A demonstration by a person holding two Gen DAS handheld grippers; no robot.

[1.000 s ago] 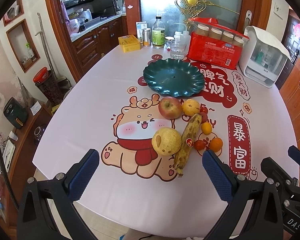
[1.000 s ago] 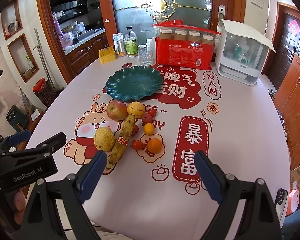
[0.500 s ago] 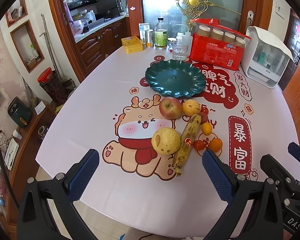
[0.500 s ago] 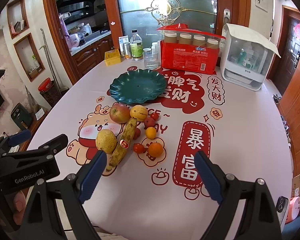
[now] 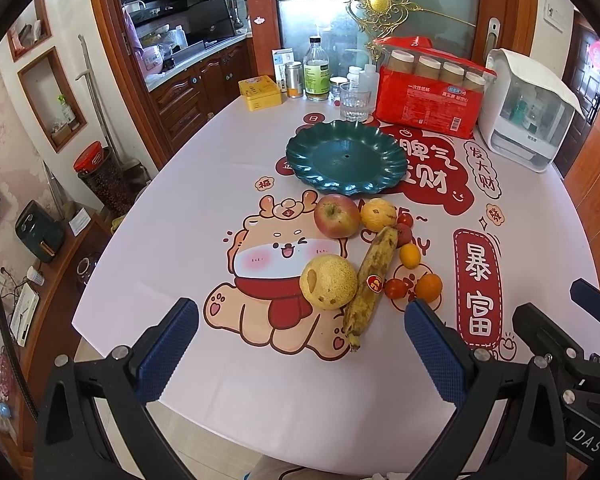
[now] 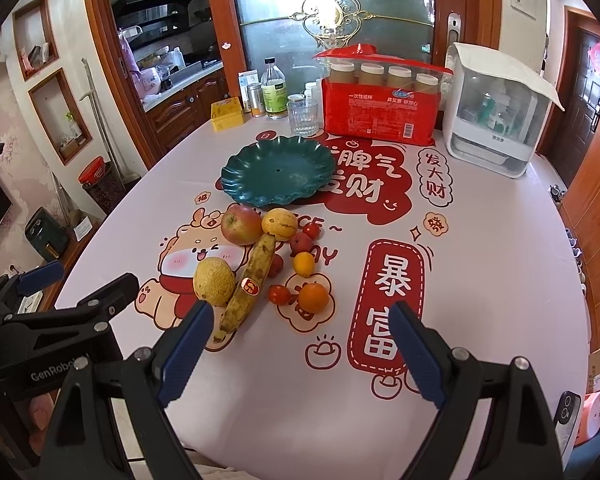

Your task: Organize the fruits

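Fruits are all sitting loose on the tablecloth (image 5: 188,200): apple (image 5: 336,216), pear (image 5: 328,287), banana (image 5: 374,276), orange (image 6: 313,297). Green plate (image 5: 346,160) behind them is holding nothing. Left gripper (image 5: 300,344) and right gripper (image 6: 300,340) are both hovering spread wide, gripping nothing.

Fruit cluster on the tablecloth: apple (image 5: 336,216), yellow pear (image 5: 328,287), spotted banana (image 5: 372,276) lying flat beside it, small oranges (image 5: 428,287), cherry tomatoes (image 5: 395,289). Green scalloped plate (image 5: 346,159) just behind, holding nothing.
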